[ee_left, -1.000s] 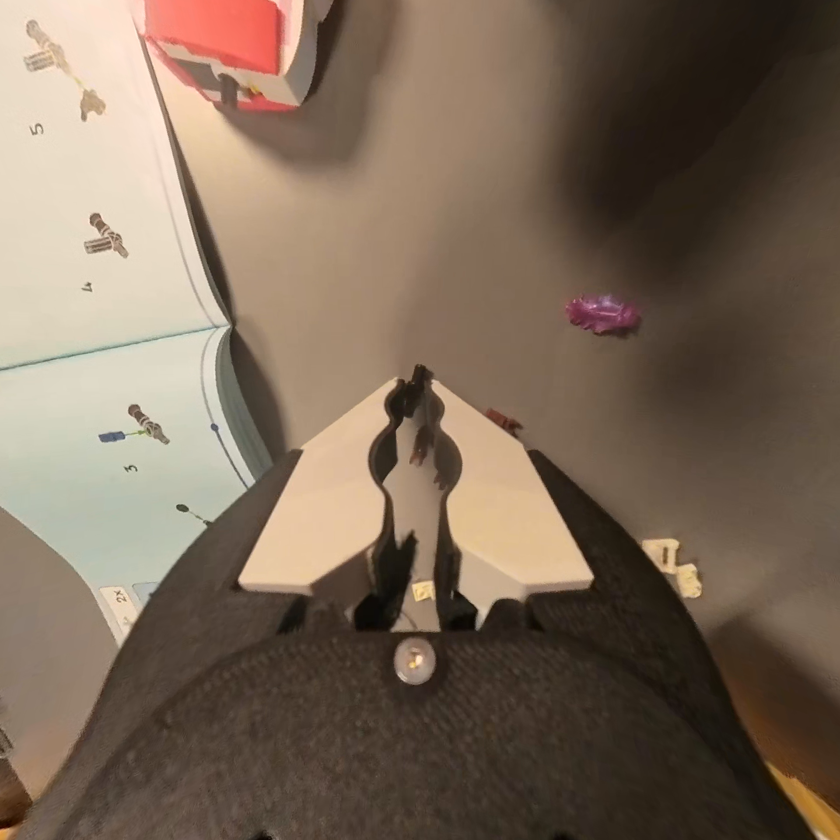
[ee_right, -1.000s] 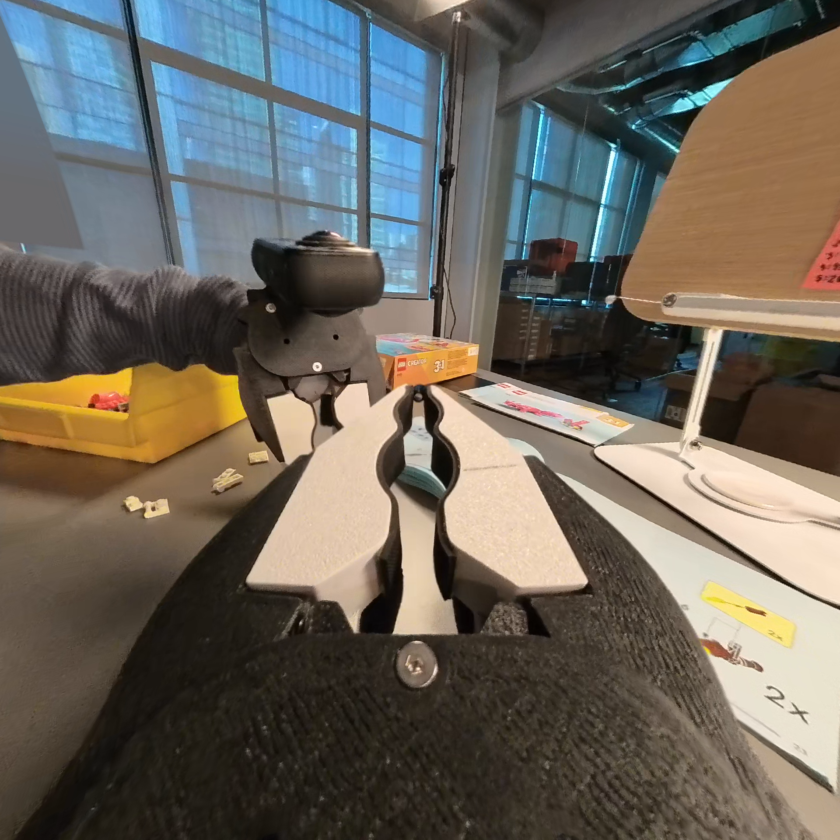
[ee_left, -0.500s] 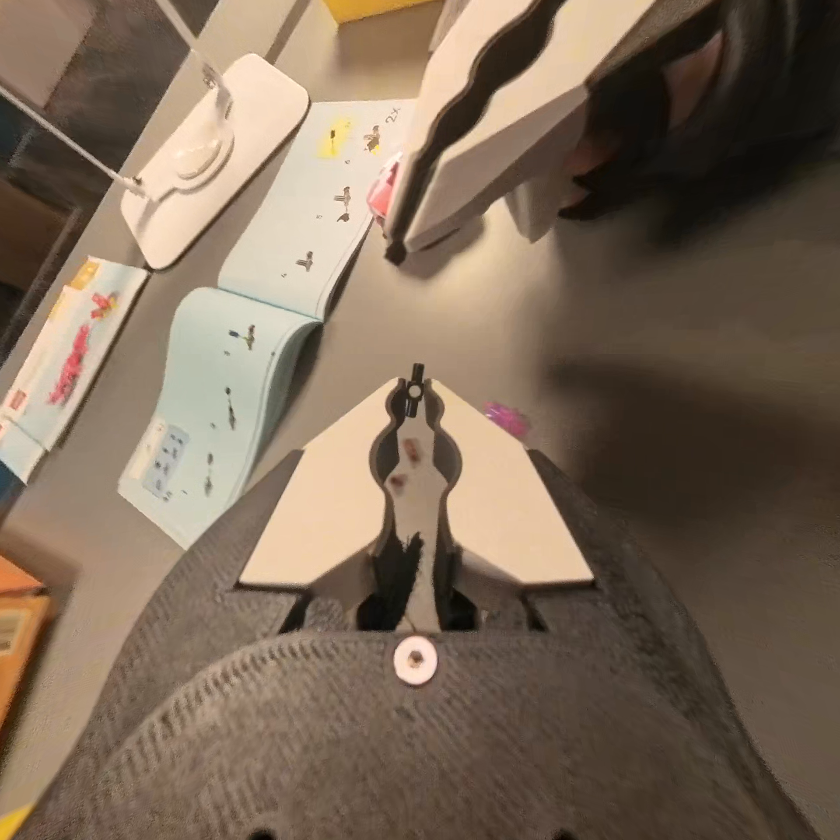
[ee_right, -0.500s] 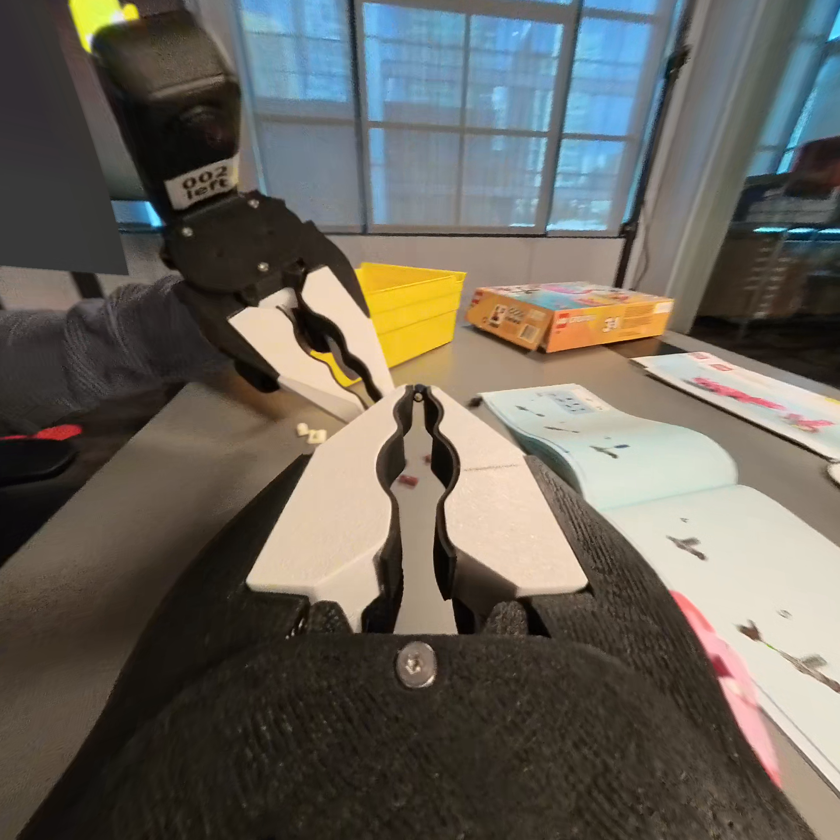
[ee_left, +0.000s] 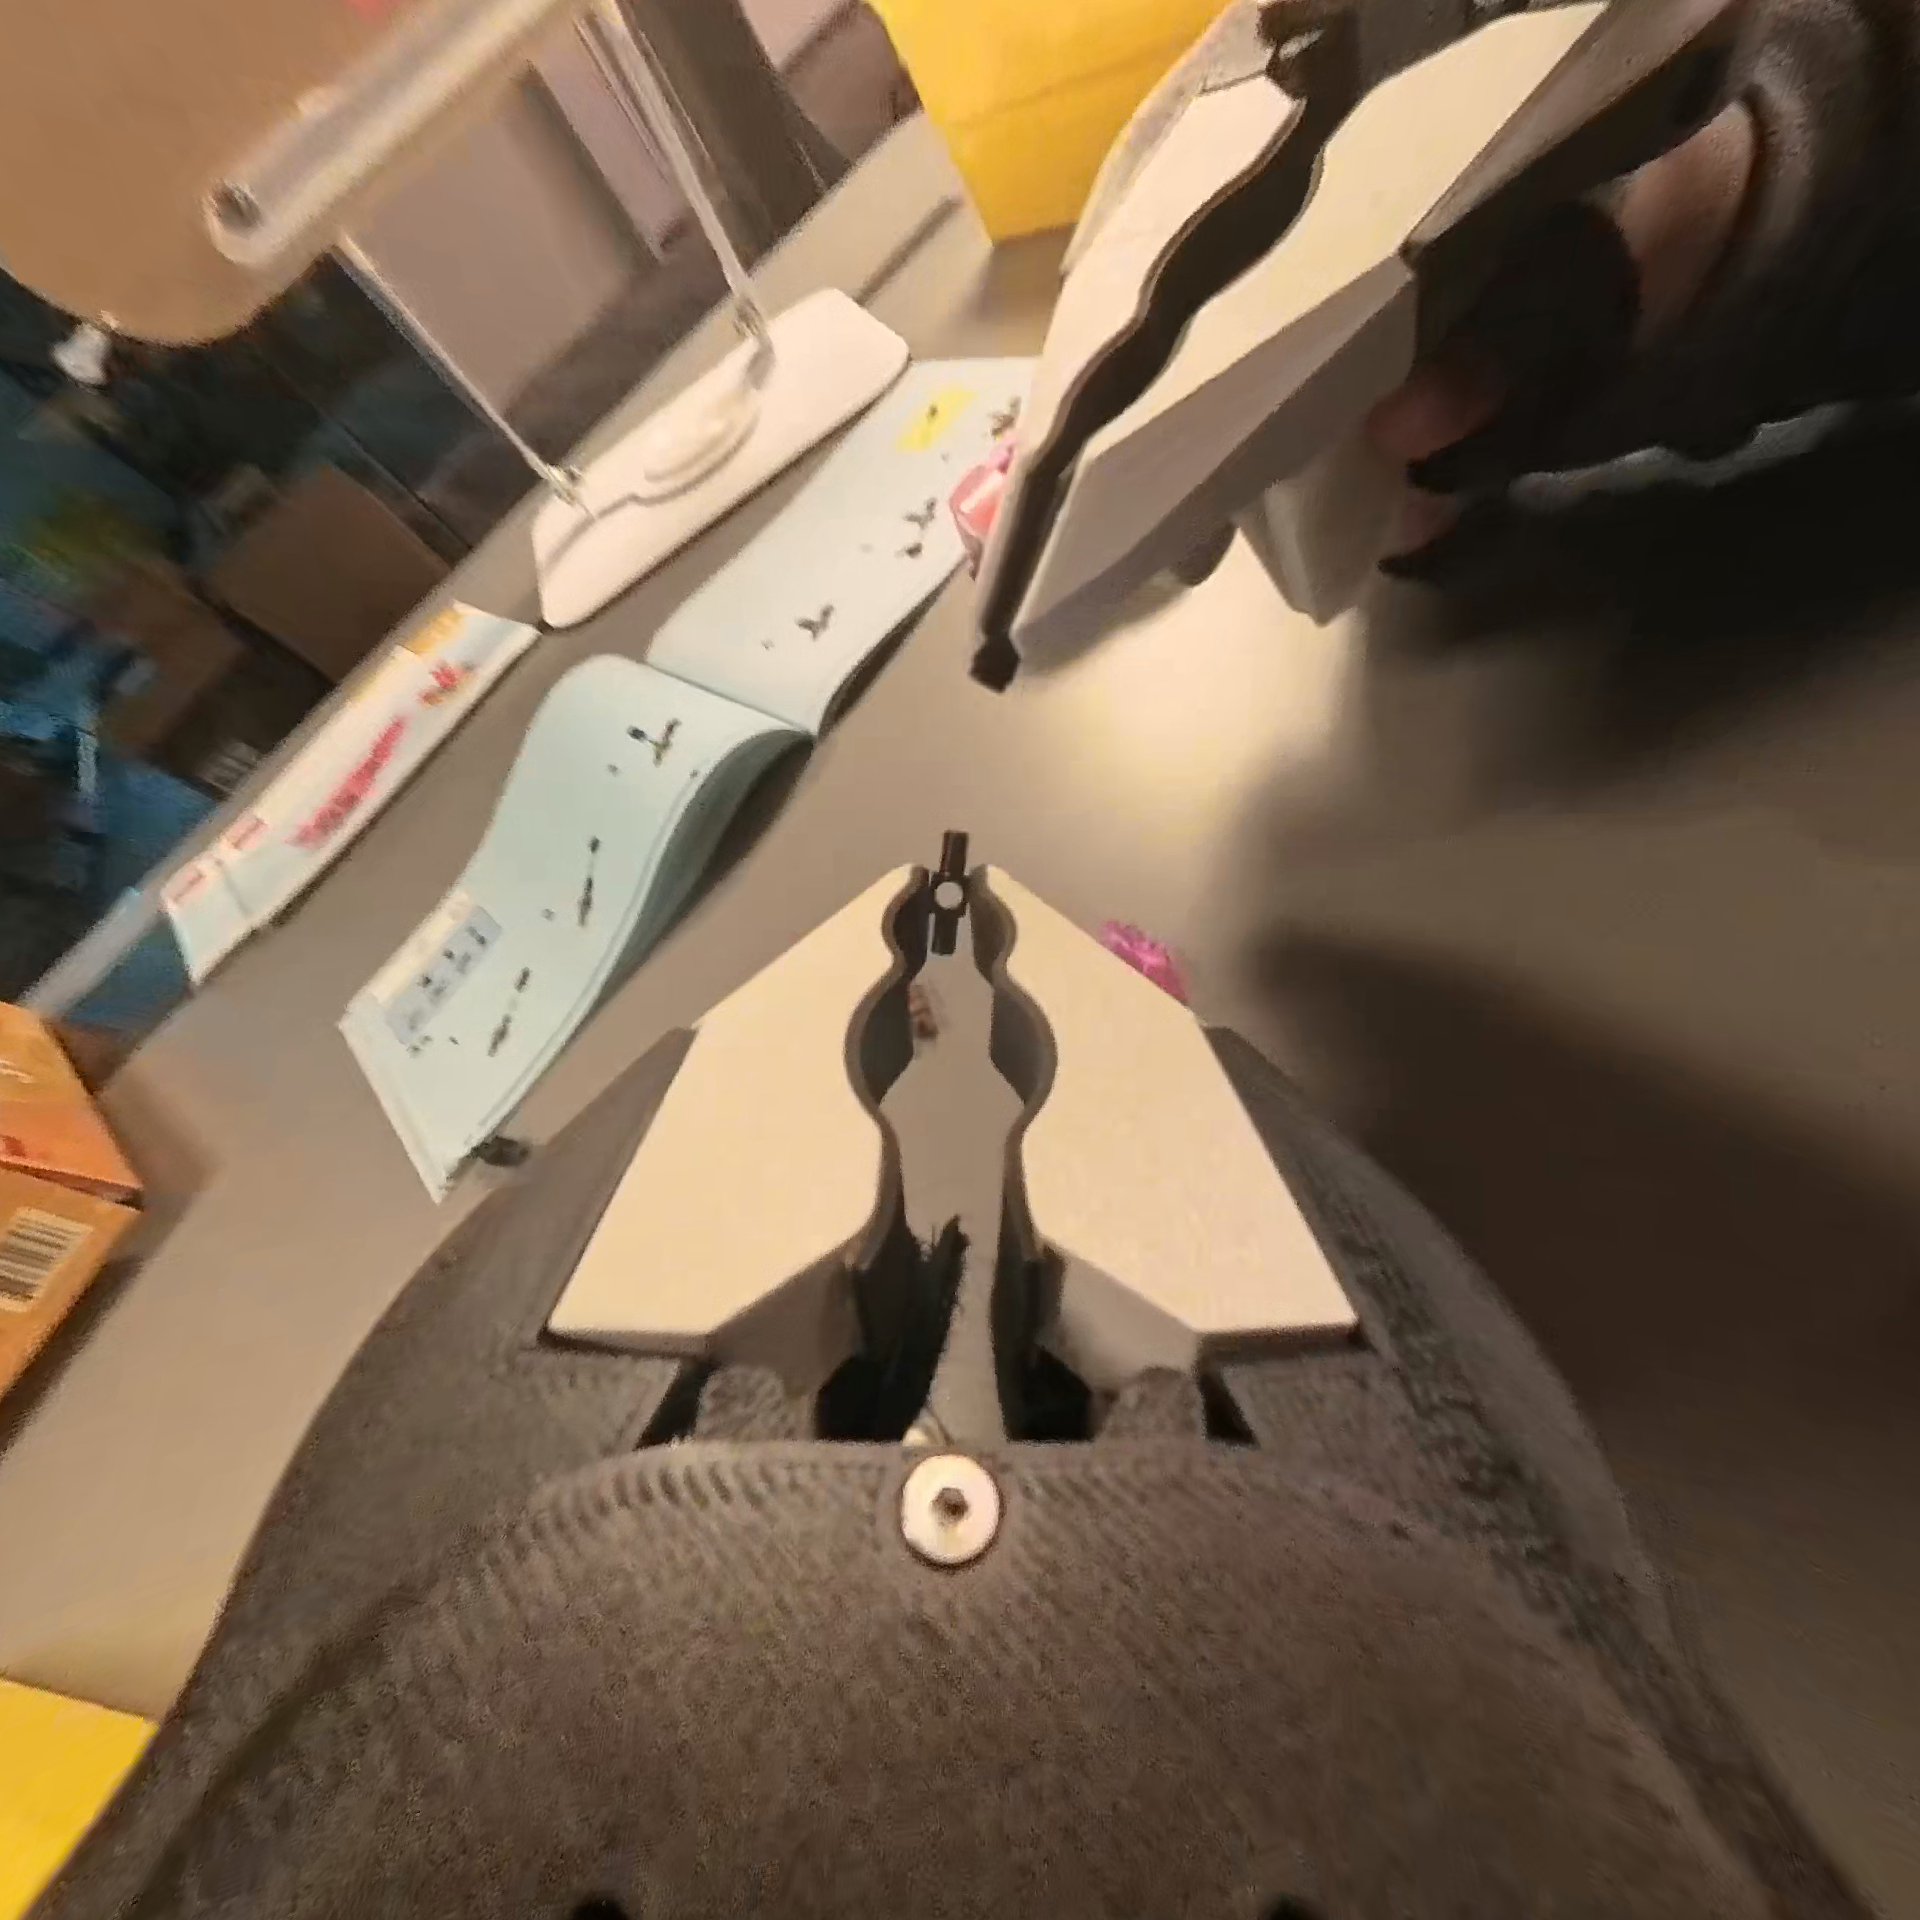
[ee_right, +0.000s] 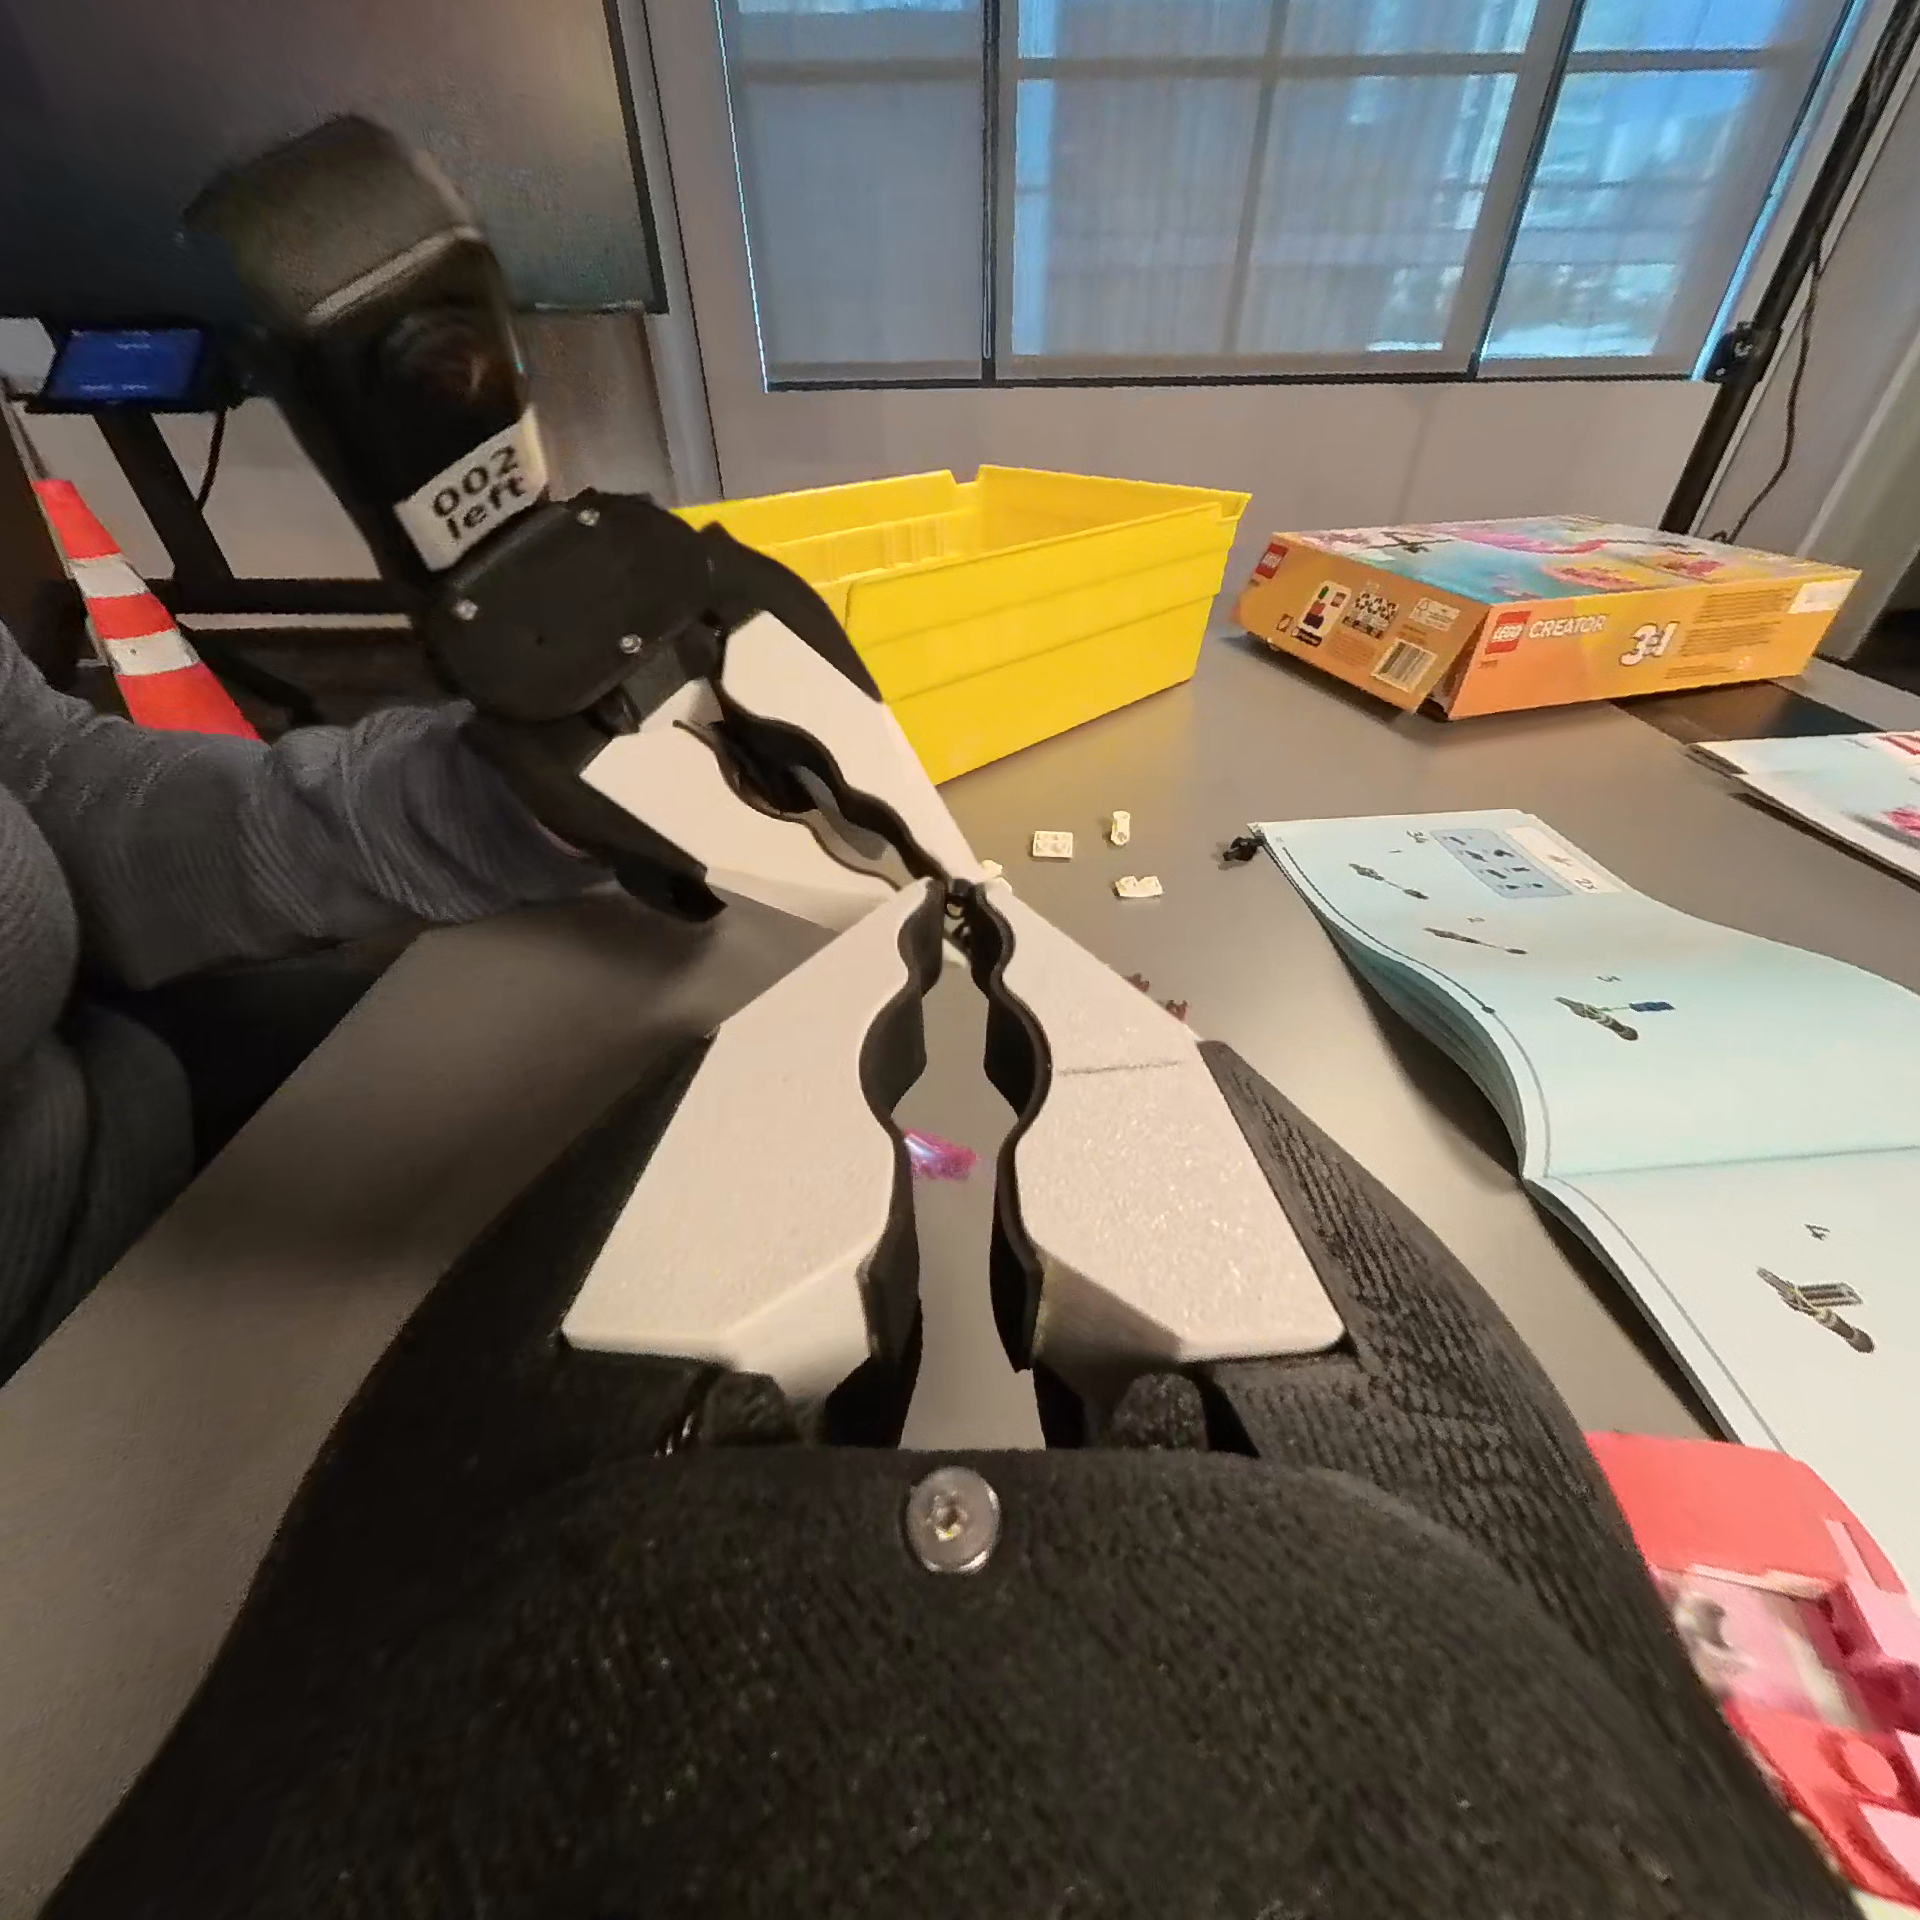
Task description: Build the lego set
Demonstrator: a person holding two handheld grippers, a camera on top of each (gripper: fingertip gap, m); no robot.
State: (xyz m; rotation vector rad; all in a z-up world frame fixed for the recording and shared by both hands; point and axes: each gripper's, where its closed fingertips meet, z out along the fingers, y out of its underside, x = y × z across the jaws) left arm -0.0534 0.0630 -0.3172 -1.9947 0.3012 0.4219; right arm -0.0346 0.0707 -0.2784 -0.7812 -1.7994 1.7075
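— What have you got closest in on the left side?

— My left gripper is clenched on a small black pin with a round hole through it; both pads press on it and its tip pokes out past the fingertips. Under the jaws I see a tiny dark red piece on the grey table, and just to the right of the fingers a magenta piece lies on the table.

— And the right?

— My right gripper has its tips closed together on something small and dark; I cannot tell what it is. In the left wrist view a short black piece sticks out of those same tips. The two grippers are tip to tip, very near each other, above the table.

— Farther out?

— A few small white pieces are scattered just past the tips. To the right lies an open pale blue instruction booklet, with a small black piece at its far corner. A pink and red brick build sits beside my right gripper body. Beyond the white pieces stands a yellow bin, then an orange cardboard box. A white lamp base stands past the booklet. A person's grey sleeve reaches behind the left gripper.
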